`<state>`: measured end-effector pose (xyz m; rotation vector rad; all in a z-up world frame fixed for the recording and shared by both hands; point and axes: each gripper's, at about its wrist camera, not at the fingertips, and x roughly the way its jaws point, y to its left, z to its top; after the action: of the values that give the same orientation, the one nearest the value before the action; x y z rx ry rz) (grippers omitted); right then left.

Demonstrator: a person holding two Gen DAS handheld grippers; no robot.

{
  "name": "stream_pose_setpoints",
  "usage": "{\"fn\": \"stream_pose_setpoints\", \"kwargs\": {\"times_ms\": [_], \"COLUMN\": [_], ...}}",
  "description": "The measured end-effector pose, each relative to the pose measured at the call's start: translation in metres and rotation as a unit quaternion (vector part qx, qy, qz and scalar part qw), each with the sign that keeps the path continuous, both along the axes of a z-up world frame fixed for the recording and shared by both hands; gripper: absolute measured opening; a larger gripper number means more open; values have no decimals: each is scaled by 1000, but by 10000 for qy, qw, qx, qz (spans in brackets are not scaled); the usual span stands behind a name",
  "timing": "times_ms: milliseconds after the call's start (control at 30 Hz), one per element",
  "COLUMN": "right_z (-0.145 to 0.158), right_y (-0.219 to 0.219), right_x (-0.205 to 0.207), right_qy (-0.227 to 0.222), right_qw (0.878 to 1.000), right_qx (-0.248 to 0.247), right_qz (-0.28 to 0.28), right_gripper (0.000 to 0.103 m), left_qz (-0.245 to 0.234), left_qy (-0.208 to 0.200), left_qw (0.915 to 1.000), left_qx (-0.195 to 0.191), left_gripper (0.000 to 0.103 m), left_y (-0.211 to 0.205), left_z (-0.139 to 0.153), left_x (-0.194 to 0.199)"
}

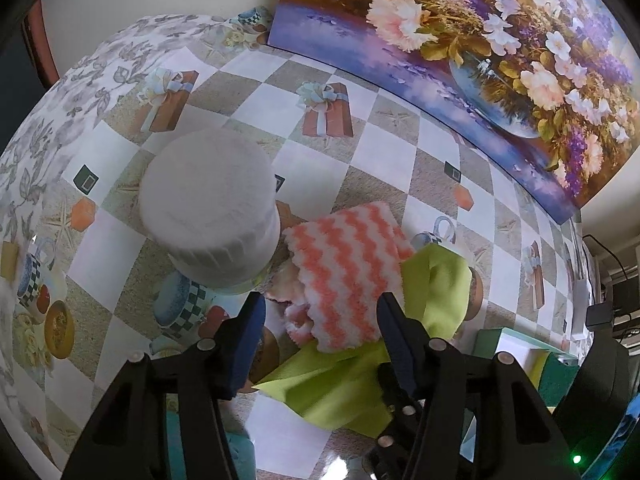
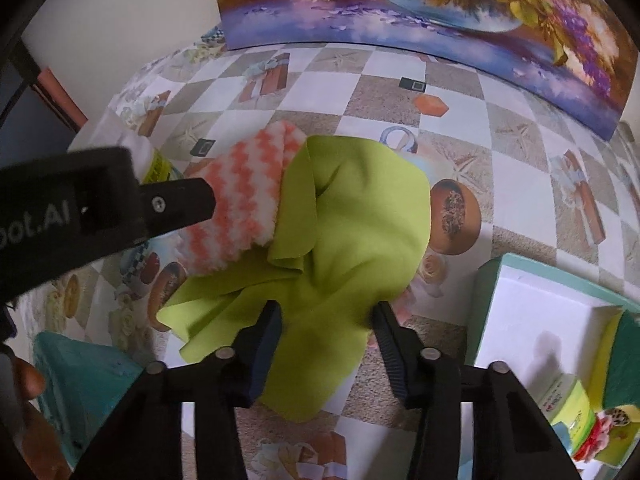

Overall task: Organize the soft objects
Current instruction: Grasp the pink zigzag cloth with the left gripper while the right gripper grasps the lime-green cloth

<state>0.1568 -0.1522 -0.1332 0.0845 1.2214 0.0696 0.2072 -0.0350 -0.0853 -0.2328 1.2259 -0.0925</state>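
An orange-and-white zigzag fluffy cloth [image 1: 344,272] lies on the patterned tablecloth, partly over a lime green cloth [image 1: 436,292]. My left gripper [image 1: 320,320] is open, its fingers on either side of the fluffy cloth's near end. In the right wrist view the green cloth [image 2: 352,240] lies crumpled in the middle with the fluffy cloth [image 2: 240,200] at its left. My right gripper [image 2: 326,330] is open, its fingers astride the green cloth's near edge. The left gripper's body [image 2: 100,208] shows at the left there.
A white-lidded jar [image 1: 212,208] stands just left of the fluffy cloth. A teal-rimmed white box [image 2: 540,312] sits at the right with a yellow-green item and a small bottle [image 2: 568,404]. A teal lid [image 2: 80,372] lies near left. A flower painting [image 1: 480,40] leans at the table's back.
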Motion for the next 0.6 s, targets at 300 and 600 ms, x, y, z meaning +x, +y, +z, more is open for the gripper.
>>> {"fn": "stream_pose_setpoints", "kwargs": {"times_ms": [300,600], "right_z": [1,5], "right_y": [-9,-22], "right_x": [-3,-6], "right_qy": [-16,-52], "right_qw": [10000,9998], "right_qx": [-12,68], "right_qz": [-35,-183], "right_gripper": [11,6], "left_qz": [39,79], "left_qy": [-26,-27], "left_qw": [10000,10000], "left_qx": [-1,-46], "left_gripper": [59,59], "left_y": [-2,-10], "left_z": [-1,-6], "left_x": [2,4]}}
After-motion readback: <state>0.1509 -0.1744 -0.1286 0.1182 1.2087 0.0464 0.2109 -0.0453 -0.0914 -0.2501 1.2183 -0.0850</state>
